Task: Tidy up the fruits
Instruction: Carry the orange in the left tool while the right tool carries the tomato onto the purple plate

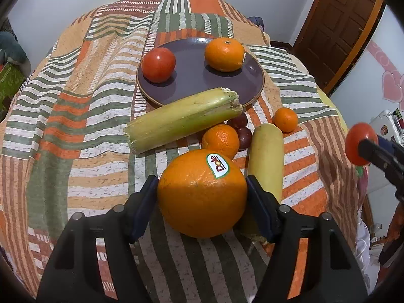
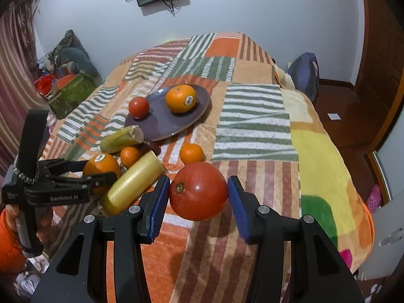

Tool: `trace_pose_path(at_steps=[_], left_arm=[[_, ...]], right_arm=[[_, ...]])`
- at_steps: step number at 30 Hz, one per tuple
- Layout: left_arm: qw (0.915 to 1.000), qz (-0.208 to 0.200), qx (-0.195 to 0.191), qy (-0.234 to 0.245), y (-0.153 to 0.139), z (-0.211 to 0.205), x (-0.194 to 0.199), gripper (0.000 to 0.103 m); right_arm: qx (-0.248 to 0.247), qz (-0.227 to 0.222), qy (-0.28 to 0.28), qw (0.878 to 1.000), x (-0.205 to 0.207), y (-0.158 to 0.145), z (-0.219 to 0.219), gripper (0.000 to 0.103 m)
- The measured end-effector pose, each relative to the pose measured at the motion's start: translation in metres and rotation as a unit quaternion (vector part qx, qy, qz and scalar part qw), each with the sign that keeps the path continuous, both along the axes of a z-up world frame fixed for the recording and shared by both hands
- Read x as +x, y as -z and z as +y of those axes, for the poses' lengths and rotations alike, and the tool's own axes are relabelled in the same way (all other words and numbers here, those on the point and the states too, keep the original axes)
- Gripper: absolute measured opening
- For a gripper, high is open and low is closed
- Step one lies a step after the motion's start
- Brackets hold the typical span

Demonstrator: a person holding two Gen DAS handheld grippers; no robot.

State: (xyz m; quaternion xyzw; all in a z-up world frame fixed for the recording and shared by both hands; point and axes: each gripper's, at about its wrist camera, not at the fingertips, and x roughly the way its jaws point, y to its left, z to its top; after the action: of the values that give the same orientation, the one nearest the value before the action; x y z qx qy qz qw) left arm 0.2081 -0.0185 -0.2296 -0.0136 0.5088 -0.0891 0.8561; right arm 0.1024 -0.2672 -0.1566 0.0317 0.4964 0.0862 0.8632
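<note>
A big orange [image 1: 202, 194] with a Dole sticker rests on the striped blanket, and my left gripper [image 1: 200, 180] is shut on it, one blue pad against each side. My right gripper [image 2: 198, 184] is shut on a red tomato [image 2: 198, 194] and holds it above the blanket, right of the fruit pile. A dark purple plate [image 1: 197, 85] farther back carries another tomato [image 1: 158, 65] and an orange [image 1: 224, 54]. Between plate and grippers lie a husked corn cob [image 1: 181, 120], a pale yellow squash [image 1: 267, 156], two mandarins [image 1: 220, 140] and dark plums [image 1: 241, 126].
The blanket covers a bed [image 2: 255, 123] that drops off at the left and right edges. A green box and clutter [image 2: 68, 93] stand on the floor at the left. A wooden door [image 1: 338, 25] is at the back right. A person's hand [image 2: 15, 217] holds the left gripper.
</note>
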Motion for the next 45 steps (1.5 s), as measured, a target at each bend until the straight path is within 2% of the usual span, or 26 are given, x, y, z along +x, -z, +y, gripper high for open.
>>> trace_pose_path(at_steps=[9, 20, 32, 45], left_arm=[[0.9989, -0.039, -0.020, -0.016, -0.036, 0.019, -0.001, 0.069], [0.9944, -0.101, -0.024, -0.020, -0.082, 0.024, 0.018, 0.069], [0.9940, -0.106, -0.026, -0.011, -0.081, 0.014, 0.049, 0.069], [0.9962, -0.083, -0.025, -0.010, -0.052, 0.012, 0.085, 0.069]], right_arm=[[-0.001, -0.027, -0.017, 0.999, 0.016, -0.013, 0.012, 0.044], [0.003, -0.068, -0.039, 0.997, 0.047, -0.026, 0.031, 0.044], [0.011, -0.073, -0.063, 0.995, 0.077, -0.015, 0.049, 0.044], [0.015, -0.042, -0.062, 0.997, 0.104, 0.021, 0.052, 0.044]])
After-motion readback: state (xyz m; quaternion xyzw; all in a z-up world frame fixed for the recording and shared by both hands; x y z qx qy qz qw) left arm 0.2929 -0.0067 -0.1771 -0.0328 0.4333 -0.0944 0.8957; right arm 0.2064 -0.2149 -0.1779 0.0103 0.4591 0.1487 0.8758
